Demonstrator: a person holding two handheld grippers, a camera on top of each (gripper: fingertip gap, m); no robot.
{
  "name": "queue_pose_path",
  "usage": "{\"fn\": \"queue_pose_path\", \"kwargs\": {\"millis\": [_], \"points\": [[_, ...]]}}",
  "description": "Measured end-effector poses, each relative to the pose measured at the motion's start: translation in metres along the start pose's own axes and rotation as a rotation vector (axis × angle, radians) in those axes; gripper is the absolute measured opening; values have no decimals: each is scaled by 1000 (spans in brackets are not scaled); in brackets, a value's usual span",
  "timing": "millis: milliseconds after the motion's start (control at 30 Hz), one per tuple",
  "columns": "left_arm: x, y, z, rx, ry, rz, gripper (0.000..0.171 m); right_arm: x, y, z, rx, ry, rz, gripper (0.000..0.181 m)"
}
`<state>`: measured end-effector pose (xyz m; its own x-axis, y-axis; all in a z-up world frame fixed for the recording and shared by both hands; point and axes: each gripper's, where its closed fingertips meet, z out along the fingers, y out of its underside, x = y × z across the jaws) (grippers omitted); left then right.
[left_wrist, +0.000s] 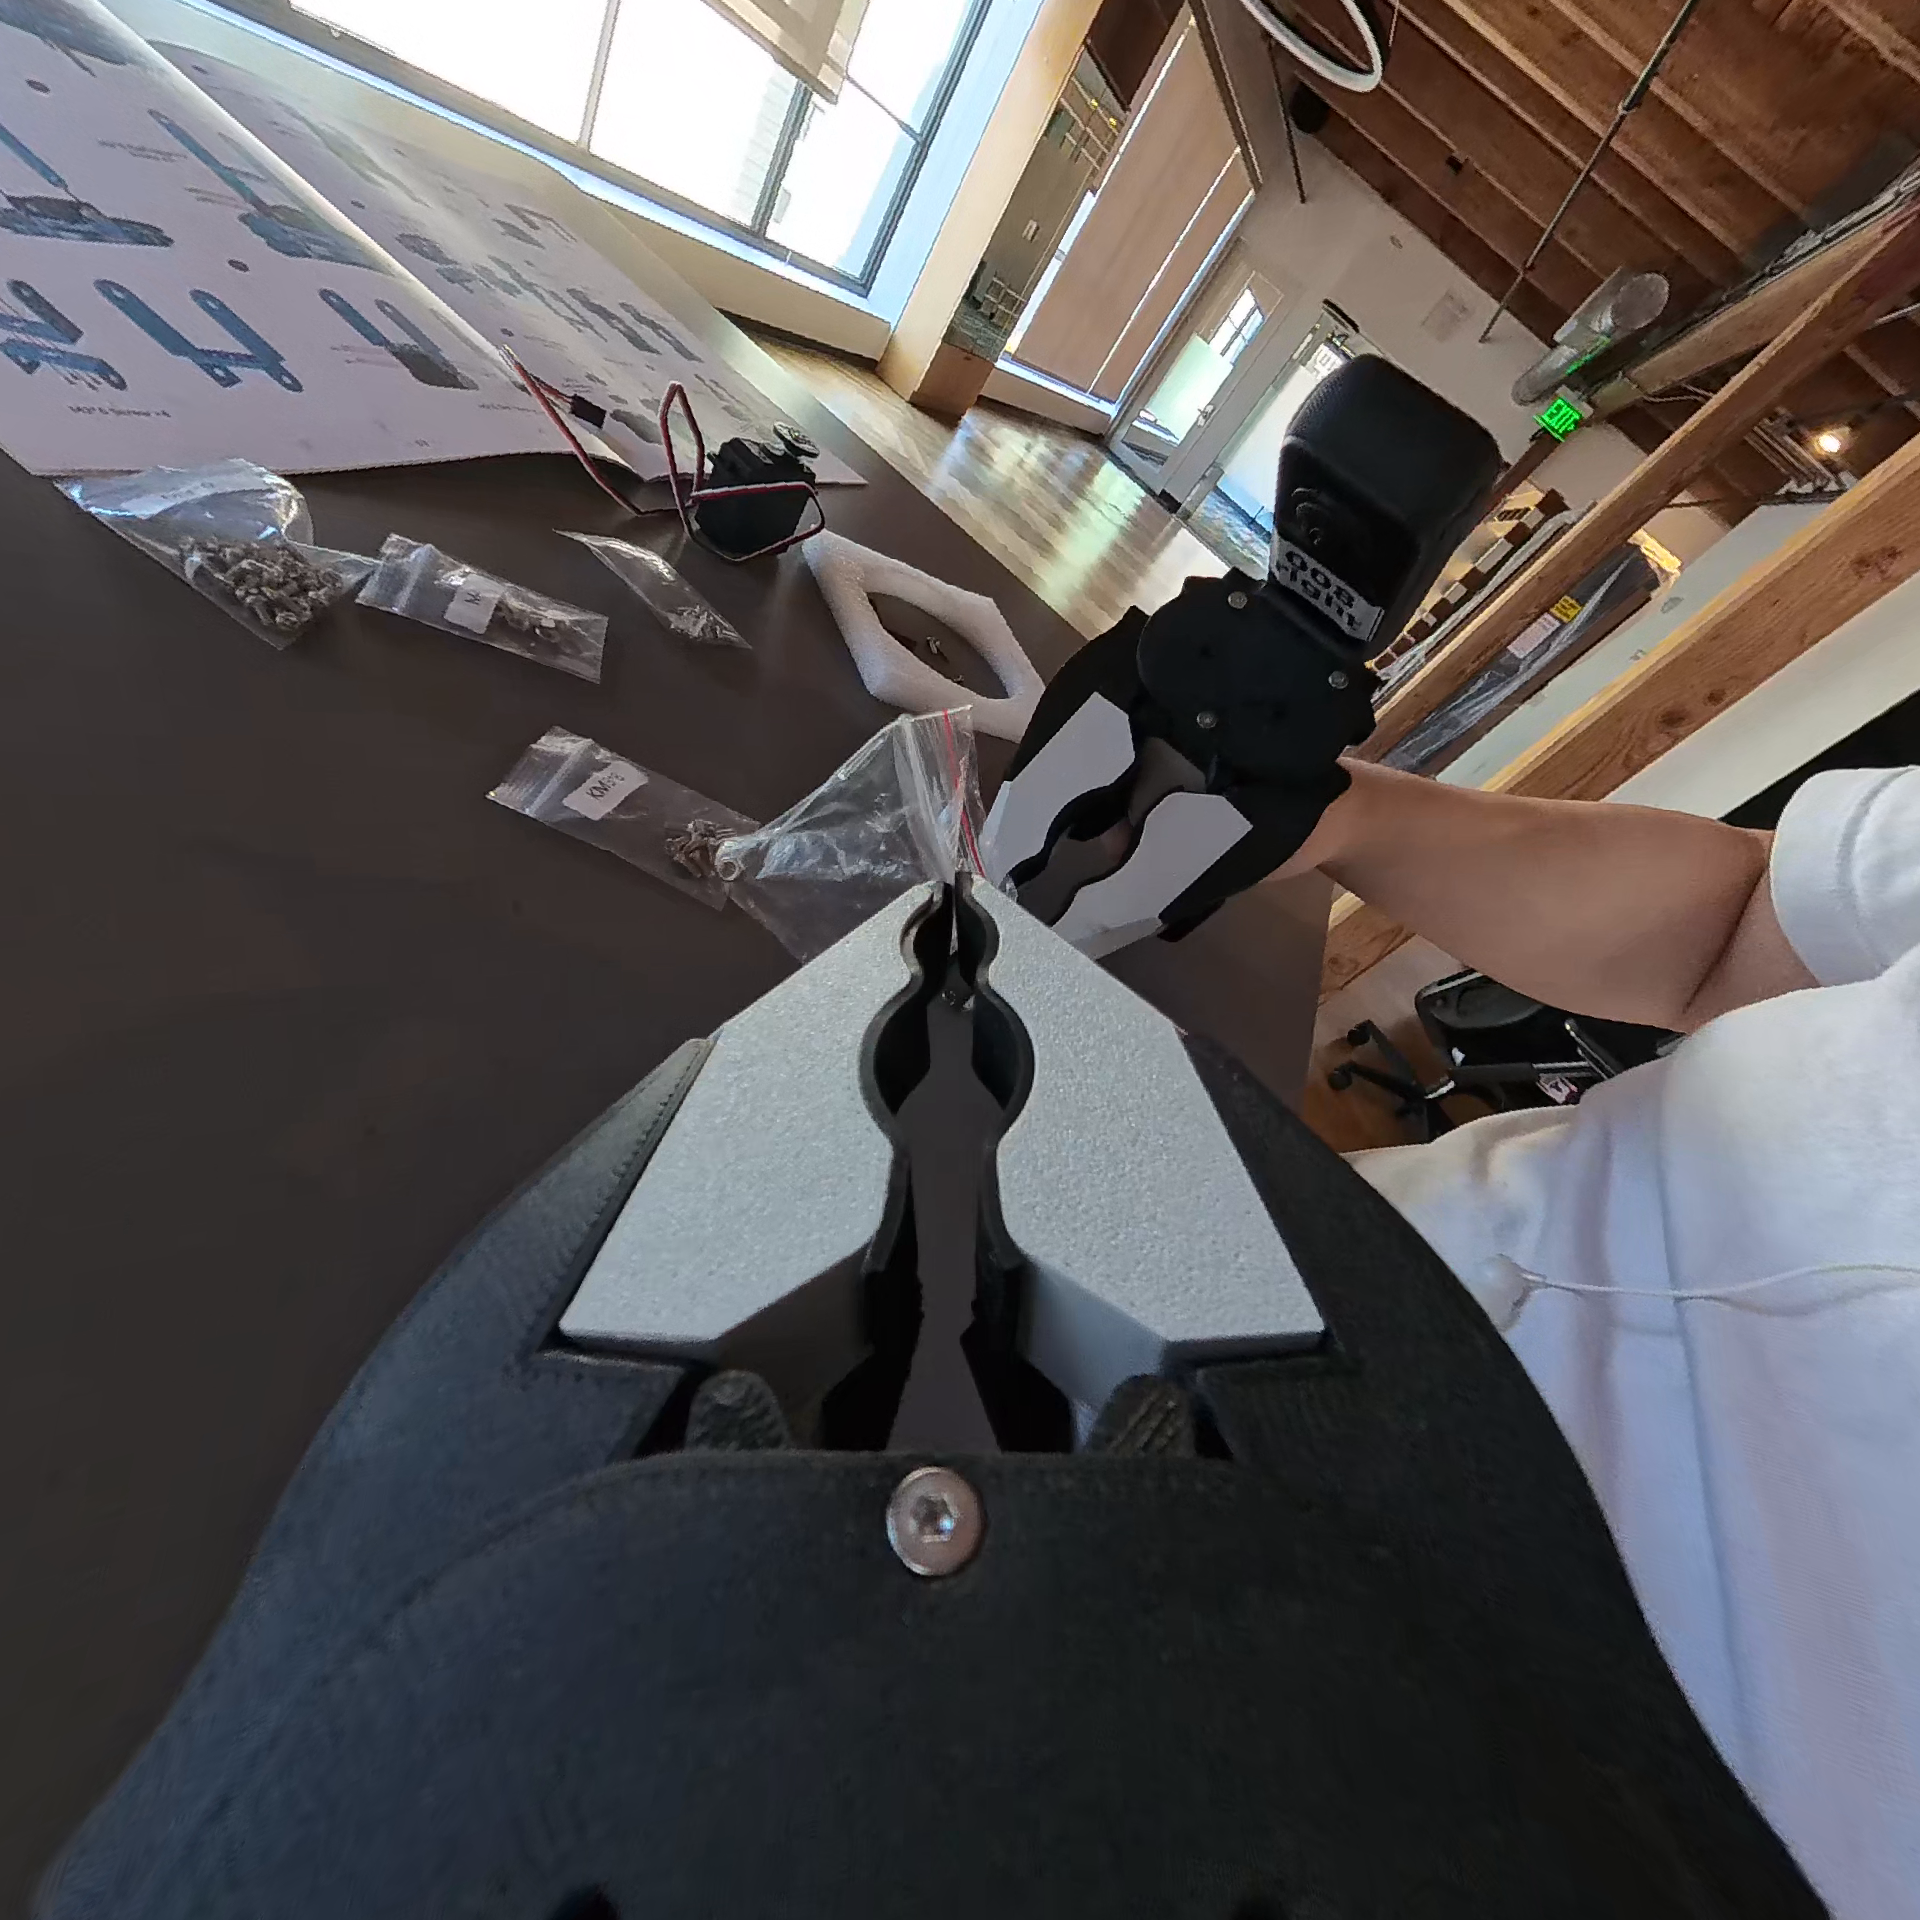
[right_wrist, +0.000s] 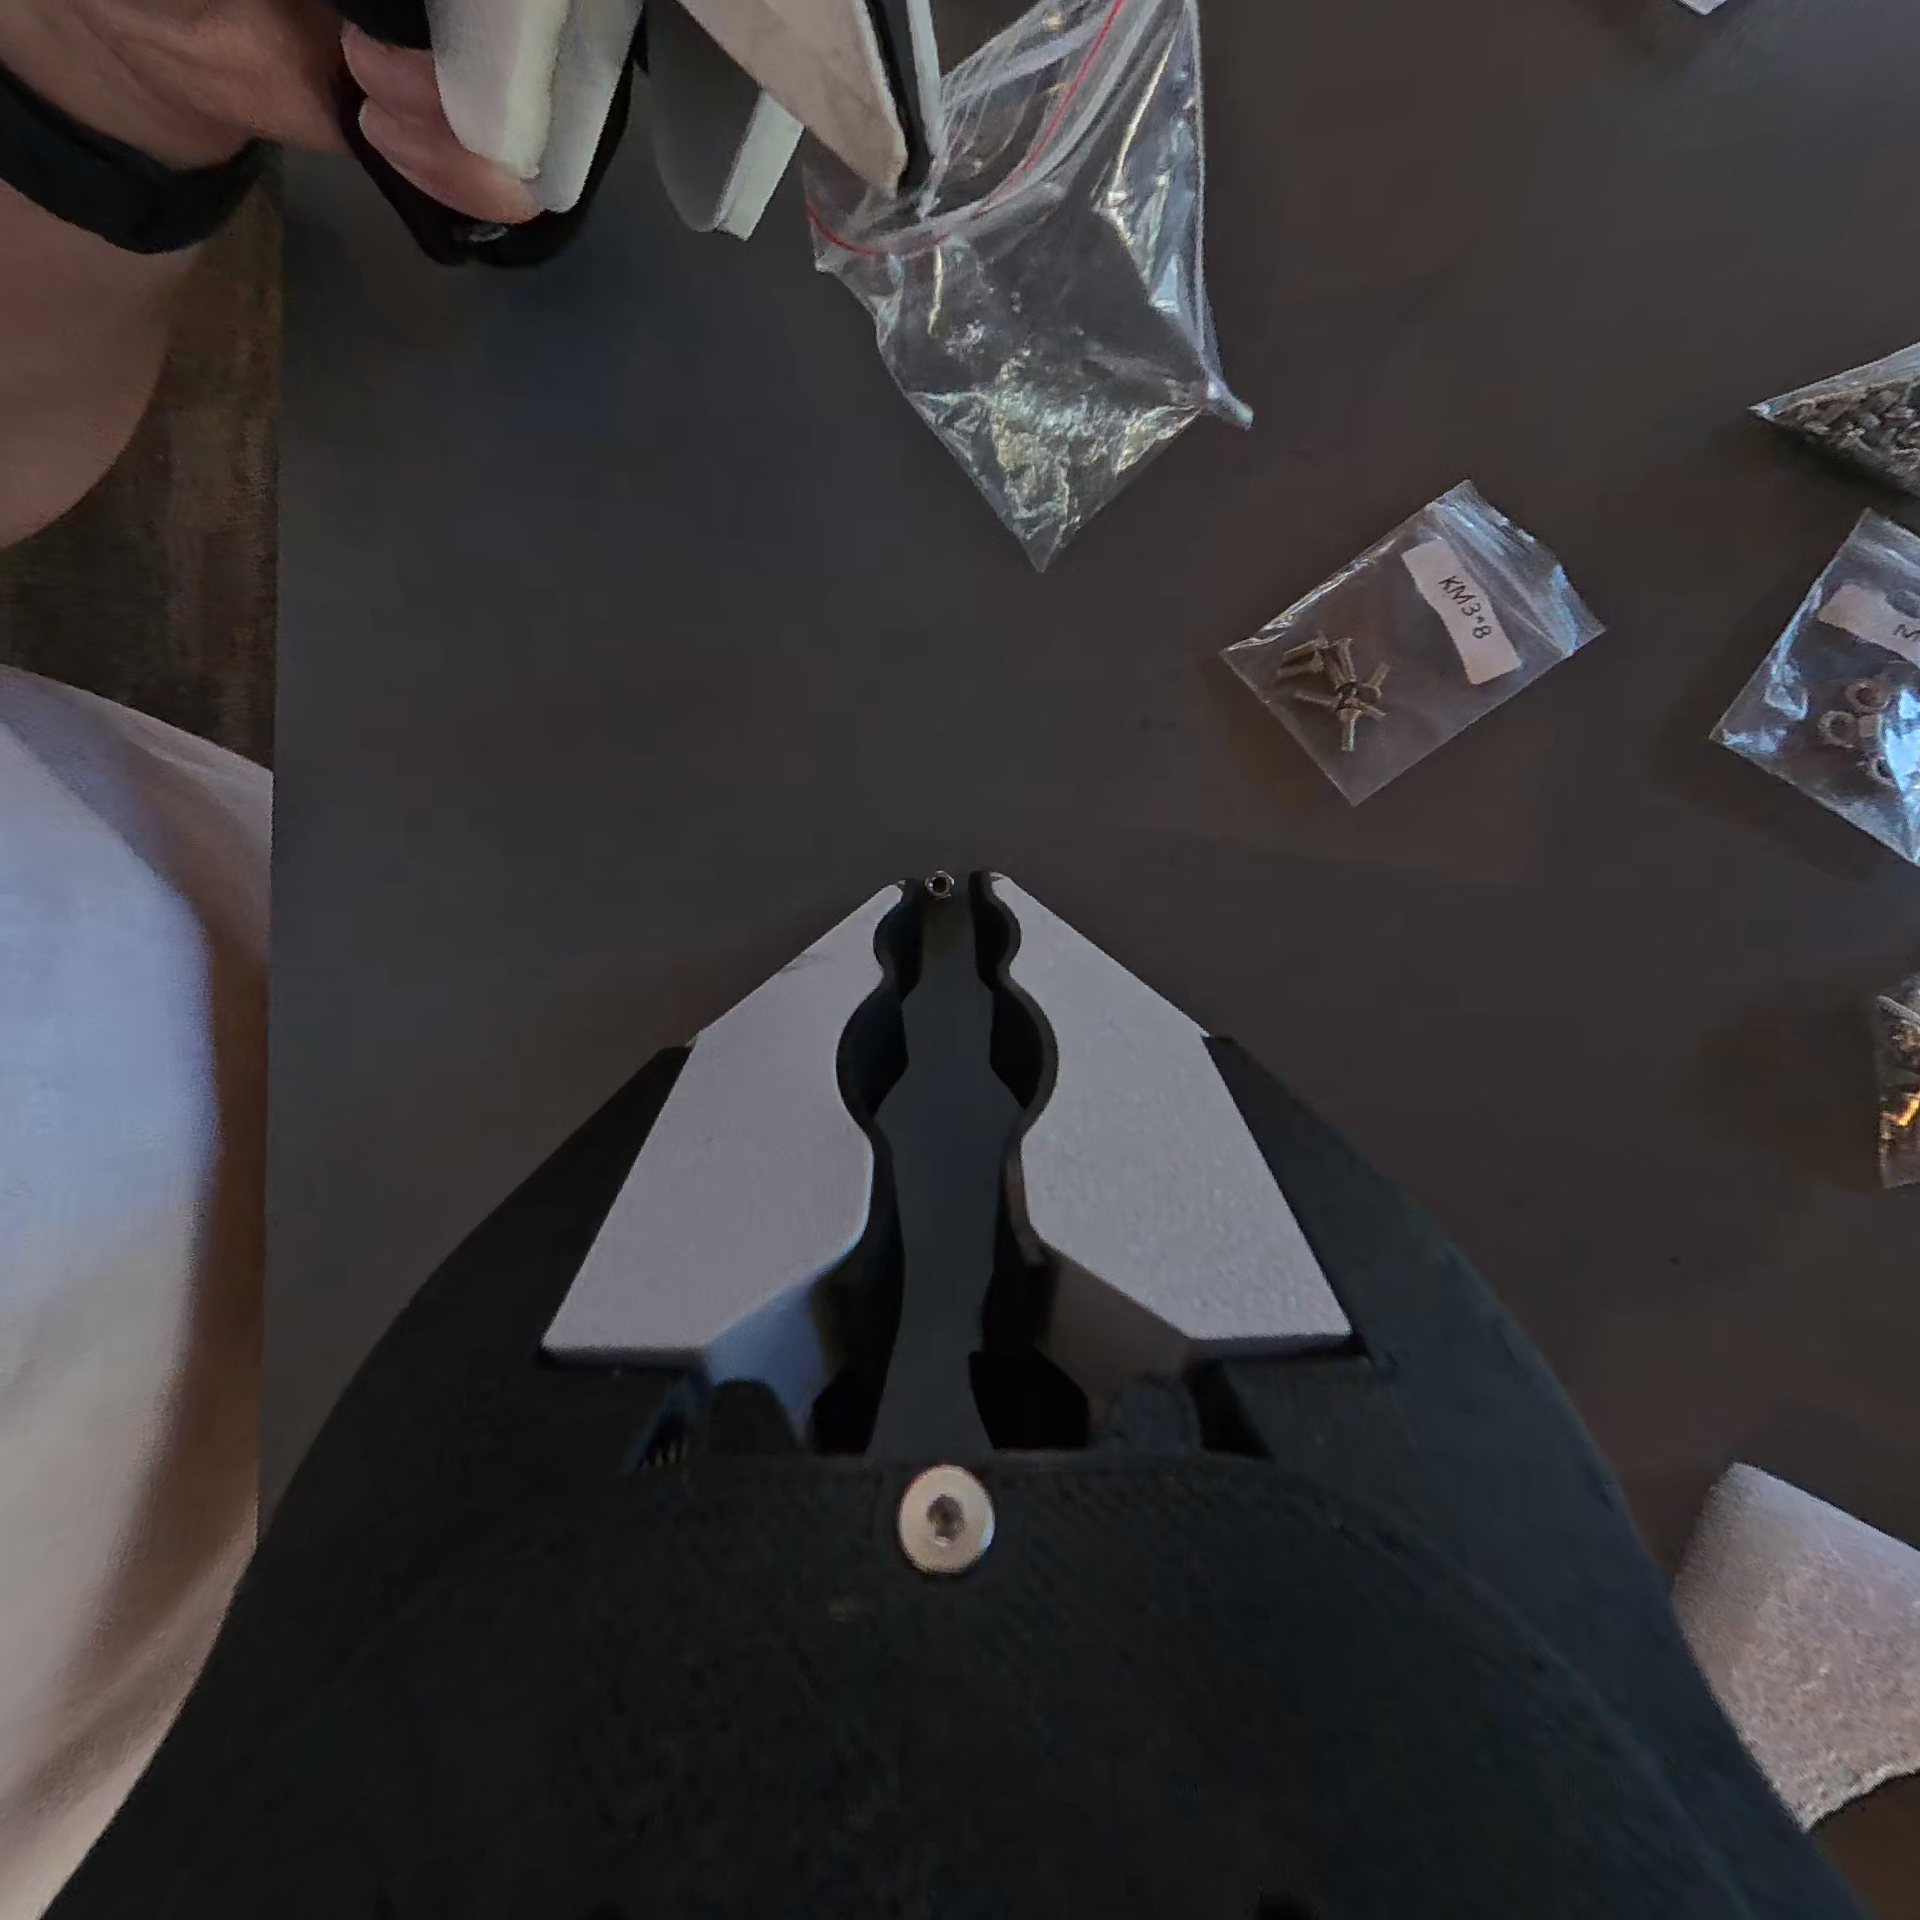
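My left gripper (left_wrist: 952, 891) is shut on the top edge of a clear zip bag (left_wrist: 862, 821) with a red seal line, which hangs crumpled down to the dark table (left_wrist: 260, 935). In the right wrist view the same bag (right_wrist: 1029, 312) hangs from the left gripper (right_wrist: 920, 171) at the top. My right gripper (right_wrist: 940, 883) is shut on a tiny metal screw (right_wrist: 940, 884) pinched at its tips, above bare table (right_wrist: 623, 623). In the left wrist view the right gripper (left_wrist: 1039, 909) points down just right of the bag.
Small bags of screws lie on the table (left_wrist: 623, 800) (left_wrist: 488, 608) (left_wrist: 239, 551), also in the right wrist view (right_wrist: 1413, 644) (right_wrist: 1829, 686). A black servo with wires (left_wrist: 753, 499), a white foam piece (left_wrist: 914, 634) (right_wrist: 1808, 1621) and a printed sheet (left_wrist: 208, 260) lie beyond. The table edge is at the right. About 10 cm separates my left fingertips from my right.
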<state>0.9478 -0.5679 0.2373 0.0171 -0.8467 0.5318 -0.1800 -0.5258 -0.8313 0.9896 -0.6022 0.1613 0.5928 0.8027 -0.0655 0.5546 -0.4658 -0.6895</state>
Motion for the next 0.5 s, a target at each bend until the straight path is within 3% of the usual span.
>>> {"fn": "queue_pose_path", "kwargs": {"millis": [500], "points": [[-6,5,0,-21,-43,4,0,-3,-7,-2,-2,28,-30,4]]}}
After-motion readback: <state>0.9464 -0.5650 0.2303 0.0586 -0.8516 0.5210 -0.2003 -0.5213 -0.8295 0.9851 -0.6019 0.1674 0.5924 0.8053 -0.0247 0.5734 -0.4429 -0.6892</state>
